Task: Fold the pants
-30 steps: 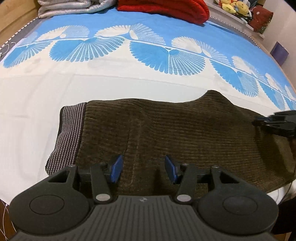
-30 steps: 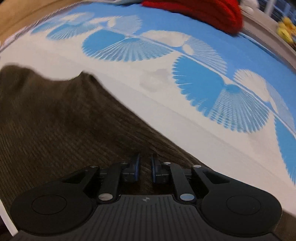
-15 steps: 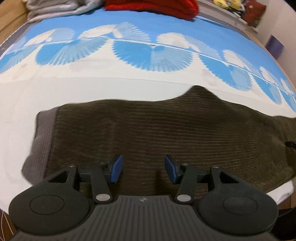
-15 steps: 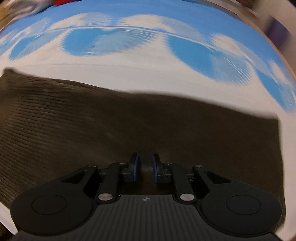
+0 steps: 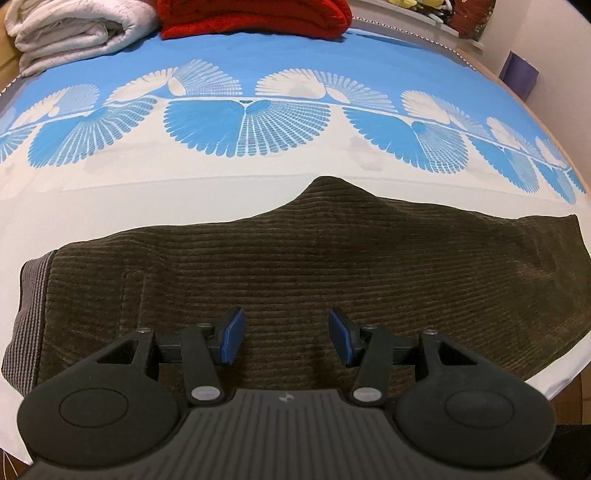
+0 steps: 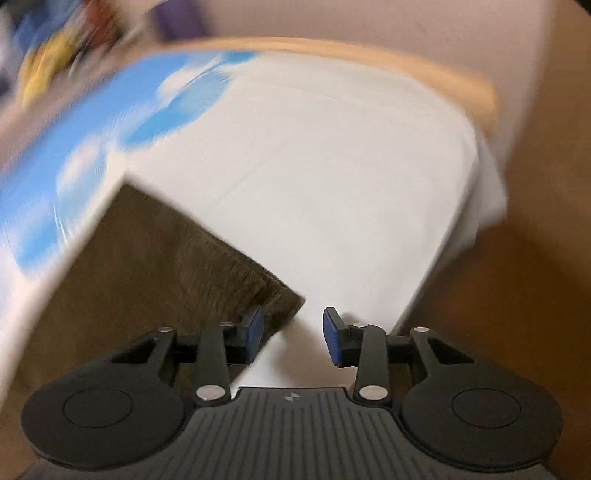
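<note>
Since the earlier frames the right tongs have let go of the pants and swung toward the bed corner; their blue pads, which were closed on the fabric, now stand apart with nothing between them. One corner of the pants hem lies just beside the left pad, at about 11 o'clock from the tongs, and this view is blurred. The left tongs are also released, wide apart as before, and hover over the near edge of the pants. The brown corduroy pants lie flat across the bed, on its white part, with the grey striped waistband at 9 o'clock and the leg end at 3 o'clock. At 12 o'clock, on the far side of the bed, are a red blanket and a white blanket.
</note>
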### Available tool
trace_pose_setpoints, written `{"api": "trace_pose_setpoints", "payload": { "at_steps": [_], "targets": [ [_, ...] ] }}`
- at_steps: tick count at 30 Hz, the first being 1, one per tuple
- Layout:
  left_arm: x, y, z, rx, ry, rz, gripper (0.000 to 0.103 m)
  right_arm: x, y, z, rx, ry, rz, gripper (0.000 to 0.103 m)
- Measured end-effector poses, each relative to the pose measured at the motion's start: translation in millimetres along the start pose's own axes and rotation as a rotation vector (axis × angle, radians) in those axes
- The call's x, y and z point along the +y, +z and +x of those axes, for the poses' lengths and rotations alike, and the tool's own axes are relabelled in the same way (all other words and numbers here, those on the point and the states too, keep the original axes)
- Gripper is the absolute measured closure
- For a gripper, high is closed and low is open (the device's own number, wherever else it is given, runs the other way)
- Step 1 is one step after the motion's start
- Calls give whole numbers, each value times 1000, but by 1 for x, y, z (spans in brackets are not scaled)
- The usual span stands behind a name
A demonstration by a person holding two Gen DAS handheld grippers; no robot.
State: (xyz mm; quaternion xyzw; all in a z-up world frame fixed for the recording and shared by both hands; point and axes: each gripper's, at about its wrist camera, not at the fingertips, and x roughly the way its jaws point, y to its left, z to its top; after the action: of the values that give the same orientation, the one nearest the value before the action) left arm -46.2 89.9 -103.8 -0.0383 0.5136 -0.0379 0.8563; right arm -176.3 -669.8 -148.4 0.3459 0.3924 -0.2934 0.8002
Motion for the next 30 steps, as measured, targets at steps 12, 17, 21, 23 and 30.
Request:
{"api": "trace_pose_setpoints", "payload": {
  "at_steps": [12,17,21,23,30],
  "targets": [
    [11,-6,2,19,23,-7,48,7,-16,25,119,133,225,56],
    [15,-8,4,30,40,-5,48,15,-10,32,79,75,207,82],
    [17,-8,1,23,37,-17,48,37,-7,22,14,45,131,88],
    [19,-7,-2,13,27,-24,48,65,-7,3,-71,42,29,89],
    [34,-10,-12,-8,24,-46,48,212,-82,-124,-501,231,-630,89]
  ]
}}
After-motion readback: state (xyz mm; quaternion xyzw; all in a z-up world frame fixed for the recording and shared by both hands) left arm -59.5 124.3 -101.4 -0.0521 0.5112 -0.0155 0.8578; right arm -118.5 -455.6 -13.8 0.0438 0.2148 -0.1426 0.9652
